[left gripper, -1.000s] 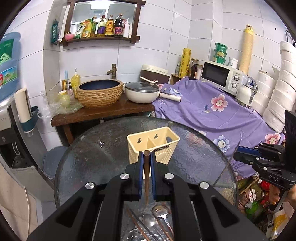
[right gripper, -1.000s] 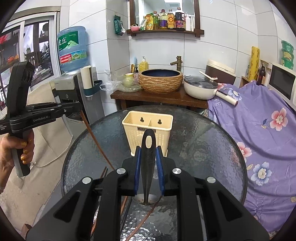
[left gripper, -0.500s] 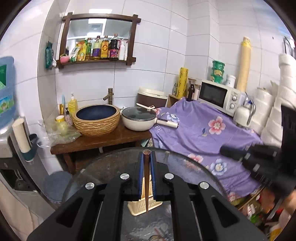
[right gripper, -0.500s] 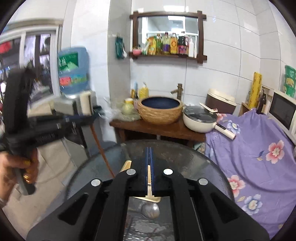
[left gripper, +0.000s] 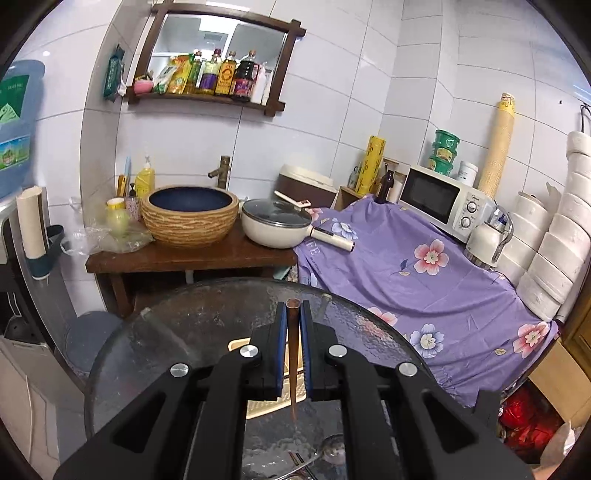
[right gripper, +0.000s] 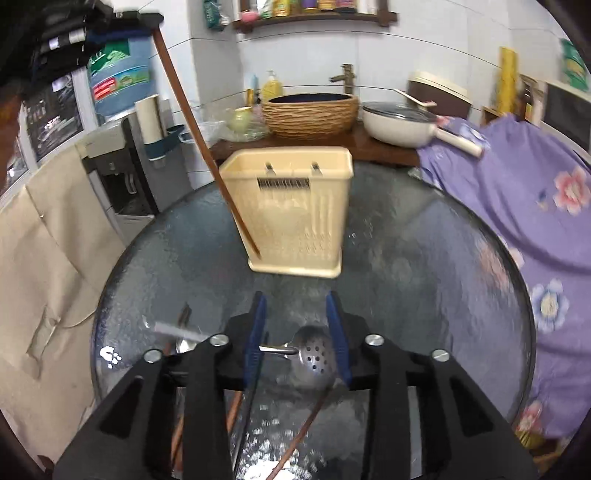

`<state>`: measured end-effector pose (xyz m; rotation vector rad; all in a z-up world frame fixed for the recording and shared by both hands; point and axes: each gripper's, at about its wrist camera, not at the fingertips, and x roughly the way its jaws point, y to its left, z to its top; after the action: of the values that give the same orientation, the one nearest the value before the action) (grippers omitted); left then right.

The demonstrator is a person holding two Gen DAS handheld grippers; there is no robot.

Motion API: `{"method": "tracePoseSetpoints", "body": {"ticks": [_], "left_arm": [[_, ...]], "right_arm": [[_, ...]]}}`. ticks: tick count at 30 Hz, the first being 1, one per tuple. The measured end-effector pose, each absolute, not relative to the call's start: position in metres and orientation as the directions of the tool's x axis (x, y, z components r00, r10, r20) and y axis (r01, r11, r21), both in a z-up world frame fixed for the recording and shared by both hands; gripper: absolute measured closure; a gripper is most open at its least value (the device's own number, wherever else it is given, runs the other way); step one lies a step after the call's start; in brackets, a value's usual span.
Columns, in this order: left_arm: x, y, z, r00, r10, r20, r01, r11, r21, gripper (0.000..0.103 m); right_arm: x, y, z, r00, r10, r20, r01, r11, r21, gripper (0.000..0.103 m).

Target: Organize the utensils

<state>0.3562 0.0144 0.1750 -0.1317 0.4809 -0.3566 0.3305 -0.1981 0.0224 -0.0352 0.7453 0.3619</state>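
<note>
My left gripper [left gripper: 293, 310] is shut on a brown chopstick [left gripper: 293, 362] that hangs point down above the round glass table [left gripper: 177, 332]. The cream utensil holder [left gripper: 240, 345] shows only in slivers behind its fingers. In the right wrist view that chopstick [right gripper: 207, 155] slants down from the left gripper [right gripper: 147, 16] at the top left, its tip in front of the holder [right gripper: 295, 210]. My right gripper [right gripper: 295, 299] is low over the table and its jaws are opening. A slotted metal spoon [right gripper: 314, 356] lies between them, and the pads do not press on it.
Loose chopsticks [right gripper: 295, 443] and another spoon [right gripper: 184, 343] lie on the glass near the right gripper. Behind the table stand a wooden bench with a woven basin [left gripper: 190, 214] and a pan [left gripper: 275, 225], and a purple flowered cloth [left gripper: 424, 280] covers the right side.
The left gripper has risen with the chopstick, and the holder has dropped behind its fingers. The right gripper has come down close to the table and its jaws have parted.
</note>
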Motion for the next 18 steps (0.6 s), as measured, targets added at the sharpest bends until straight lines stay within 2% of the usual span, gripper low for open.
{"method": "tracePoseSetpoints", "body": {"ticks": [4, 9, 18], "left_arm": [[0.355, 0.016, 0.178, 0.832, -0.363, -0.419, 0.304, 0.931, -0.203, 0.096], [0.357, 0.017, 0.182, 0.838, -0.36, -0.409, 0.298, 0.931, -0.209, 0.096], [0.348, 0.028, 0.187, 0.848, -0.357, -0.393, 0.296, 0.932, -0.208, 0.096]], "right_arm": [[0.303, -0.198, -0.006, 0.668, 0.293, -0.684, -0.312, 0.945, 0.1, 0.065], [0.279, -0.202, -0.015, 0.693, 0.276, -0.667, -0.277, 0.955, 0.107, 0.065], [0.236, -0.196, -0.031, 0.669, 0.28, -0.689, -0.336, 0.94, 0.056, 0.065]]}}
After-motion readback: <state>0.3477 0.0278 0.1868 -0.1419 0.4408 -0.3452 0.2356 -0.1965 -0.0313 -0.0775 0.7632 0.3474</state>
